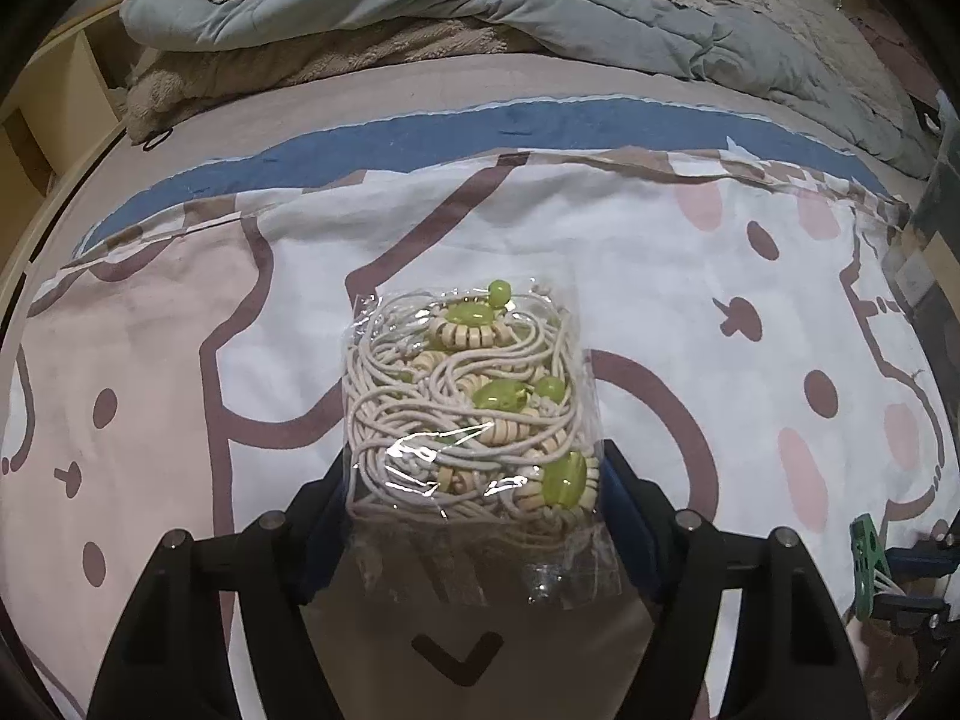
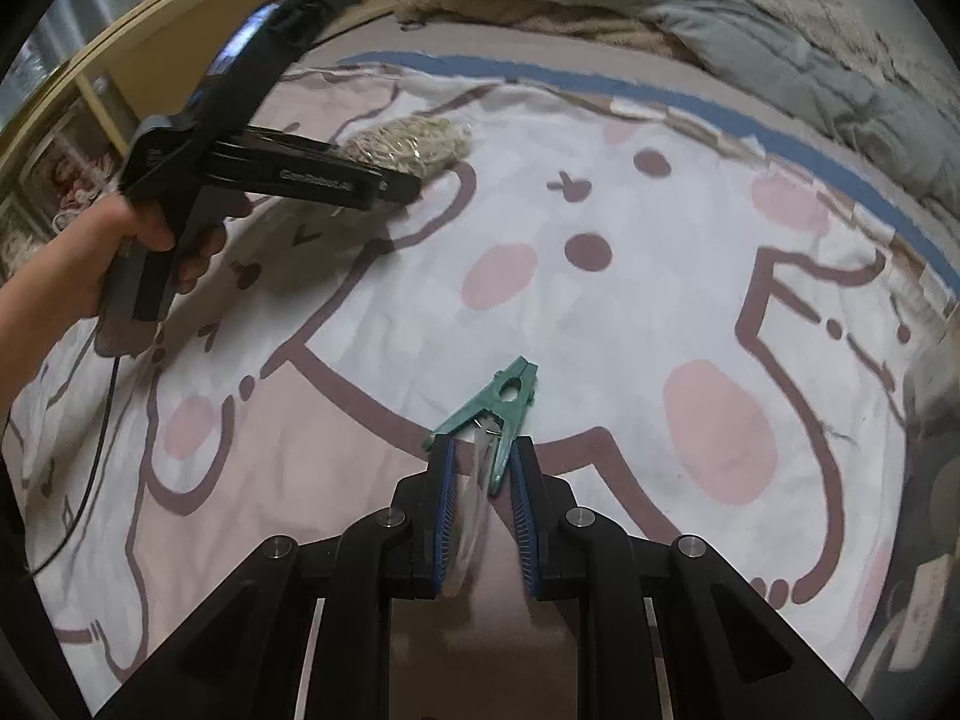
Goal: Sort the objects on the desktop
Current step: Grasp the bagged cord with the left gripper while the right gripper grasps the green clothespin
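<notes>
Over bedsheet: left gripper (image 1: 474, 516) grasping bead bag (image 1: 474, 408); right gripper (image 2: 480, 516) clenched on green clip (image 2: 498, 414)

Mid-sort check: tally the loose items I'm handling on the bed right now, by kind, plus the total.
Clear bag of cord and green beads: 1, between the left gripper fingers
Green plastic clip: 1, in the right gripper
Total: 2

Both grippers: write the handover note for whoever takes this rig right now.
Left gripper: closed on the bag of hair ties, bag on the bedsheet.
Right gripper: shut on the green clip, whose tip points away over the sheet.
Done: both items gripped.
Left: carry each to its spot; no sorting place is visible, so find it first.
</notes>
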Tool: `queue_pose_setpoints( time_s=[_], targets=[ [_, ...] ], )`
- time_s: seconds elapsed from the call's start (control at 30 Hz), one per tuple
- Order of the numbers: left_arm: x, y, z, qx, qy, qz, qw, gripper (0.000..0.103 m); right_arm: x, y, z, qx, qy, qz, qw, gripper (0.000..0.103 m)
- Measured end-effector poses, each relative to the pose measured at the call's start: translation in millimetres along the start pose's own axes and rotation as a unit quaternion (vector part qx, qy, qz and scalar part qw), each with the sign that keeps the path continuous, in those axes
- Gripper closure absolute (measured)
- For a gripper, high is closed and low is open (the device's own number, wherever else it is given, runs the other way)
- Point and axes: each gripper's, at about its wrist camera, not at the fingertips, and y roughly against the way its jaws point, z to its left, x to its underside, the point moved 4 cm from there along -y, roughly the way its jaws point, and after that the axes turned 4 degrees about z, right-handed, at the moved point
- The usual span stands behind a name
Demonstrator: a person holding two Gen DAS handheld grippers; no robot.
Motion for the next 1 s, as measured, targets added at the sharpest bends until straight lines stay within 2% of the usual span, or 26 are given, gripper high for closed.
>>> queue_pose_setpoints(
  time_s=[0.17,0.2,0.23,0.4,0.63,1.0],
  targets=[
    [1,-3,1,0.003,0.008,0.003,1.0,0.028,-1,-7,2,0.01,0.008,-0.004,1.0,0.084],
    [1,-3,1,0.004,0.009,0.002,0.9999,0.029,-1,-7,3,0.011,0.01,-0.003,1.0,0.086],
    [1,-2,2,0.003,0.01,-0.002,0.9999,0.03,-1,-7,3,0.011,0.012,-0.003,1.0,0.091],
    [0,4,4,0.002,0.018,-0.017,0.9997,0.041,0,-1,4,0.012,0.016,-0.011,1.0,0.091],
    [-1,16,8,0.005,0.033,-0.028,0.9991,0.044,-3,16,0,0.014,0.011,-0.031,0.999,0.091],
    [4,78,-4,0.013,0.03,-0.071,0.997,0.045,-10,64,5,0.034,0.01,-0.076,0.996,0.091]
  ],
)
